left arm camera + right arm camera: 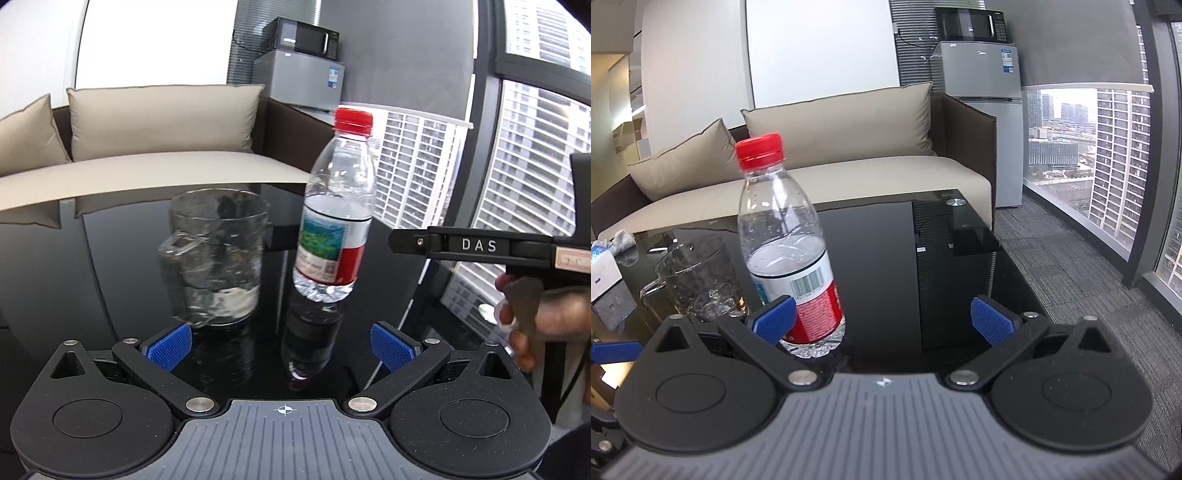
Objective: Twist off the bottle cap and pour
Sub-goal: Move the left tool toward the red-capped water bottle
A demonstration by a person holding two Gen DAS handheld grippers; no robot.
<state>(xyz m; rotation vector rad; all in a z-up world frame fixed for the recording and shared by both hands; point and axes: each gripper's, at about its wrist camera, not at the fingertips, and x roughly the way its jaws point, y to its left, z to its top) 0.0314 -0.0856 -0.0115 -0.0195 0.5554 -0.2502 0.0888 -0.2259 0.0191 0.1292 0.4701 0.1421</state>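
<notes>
Blue-padded left gripper (280, 347) wide, empty

Black glass table (879, 236) — bottle (790, 258), glass mug (698, 284), tissue box (604, 273).

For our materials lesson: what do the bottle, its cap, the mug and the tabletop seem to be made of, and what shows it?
Bottle: thin clear plastic, probably; ribbed, crinkled base, printed label.
Cap: red opaque plastic, ridged side.
Mug: clear glass by its look; thick wall and handle, bright reflections.
Tabletop: glossy black, likely glass; it mirrors the bottle and sofa.
</notes>
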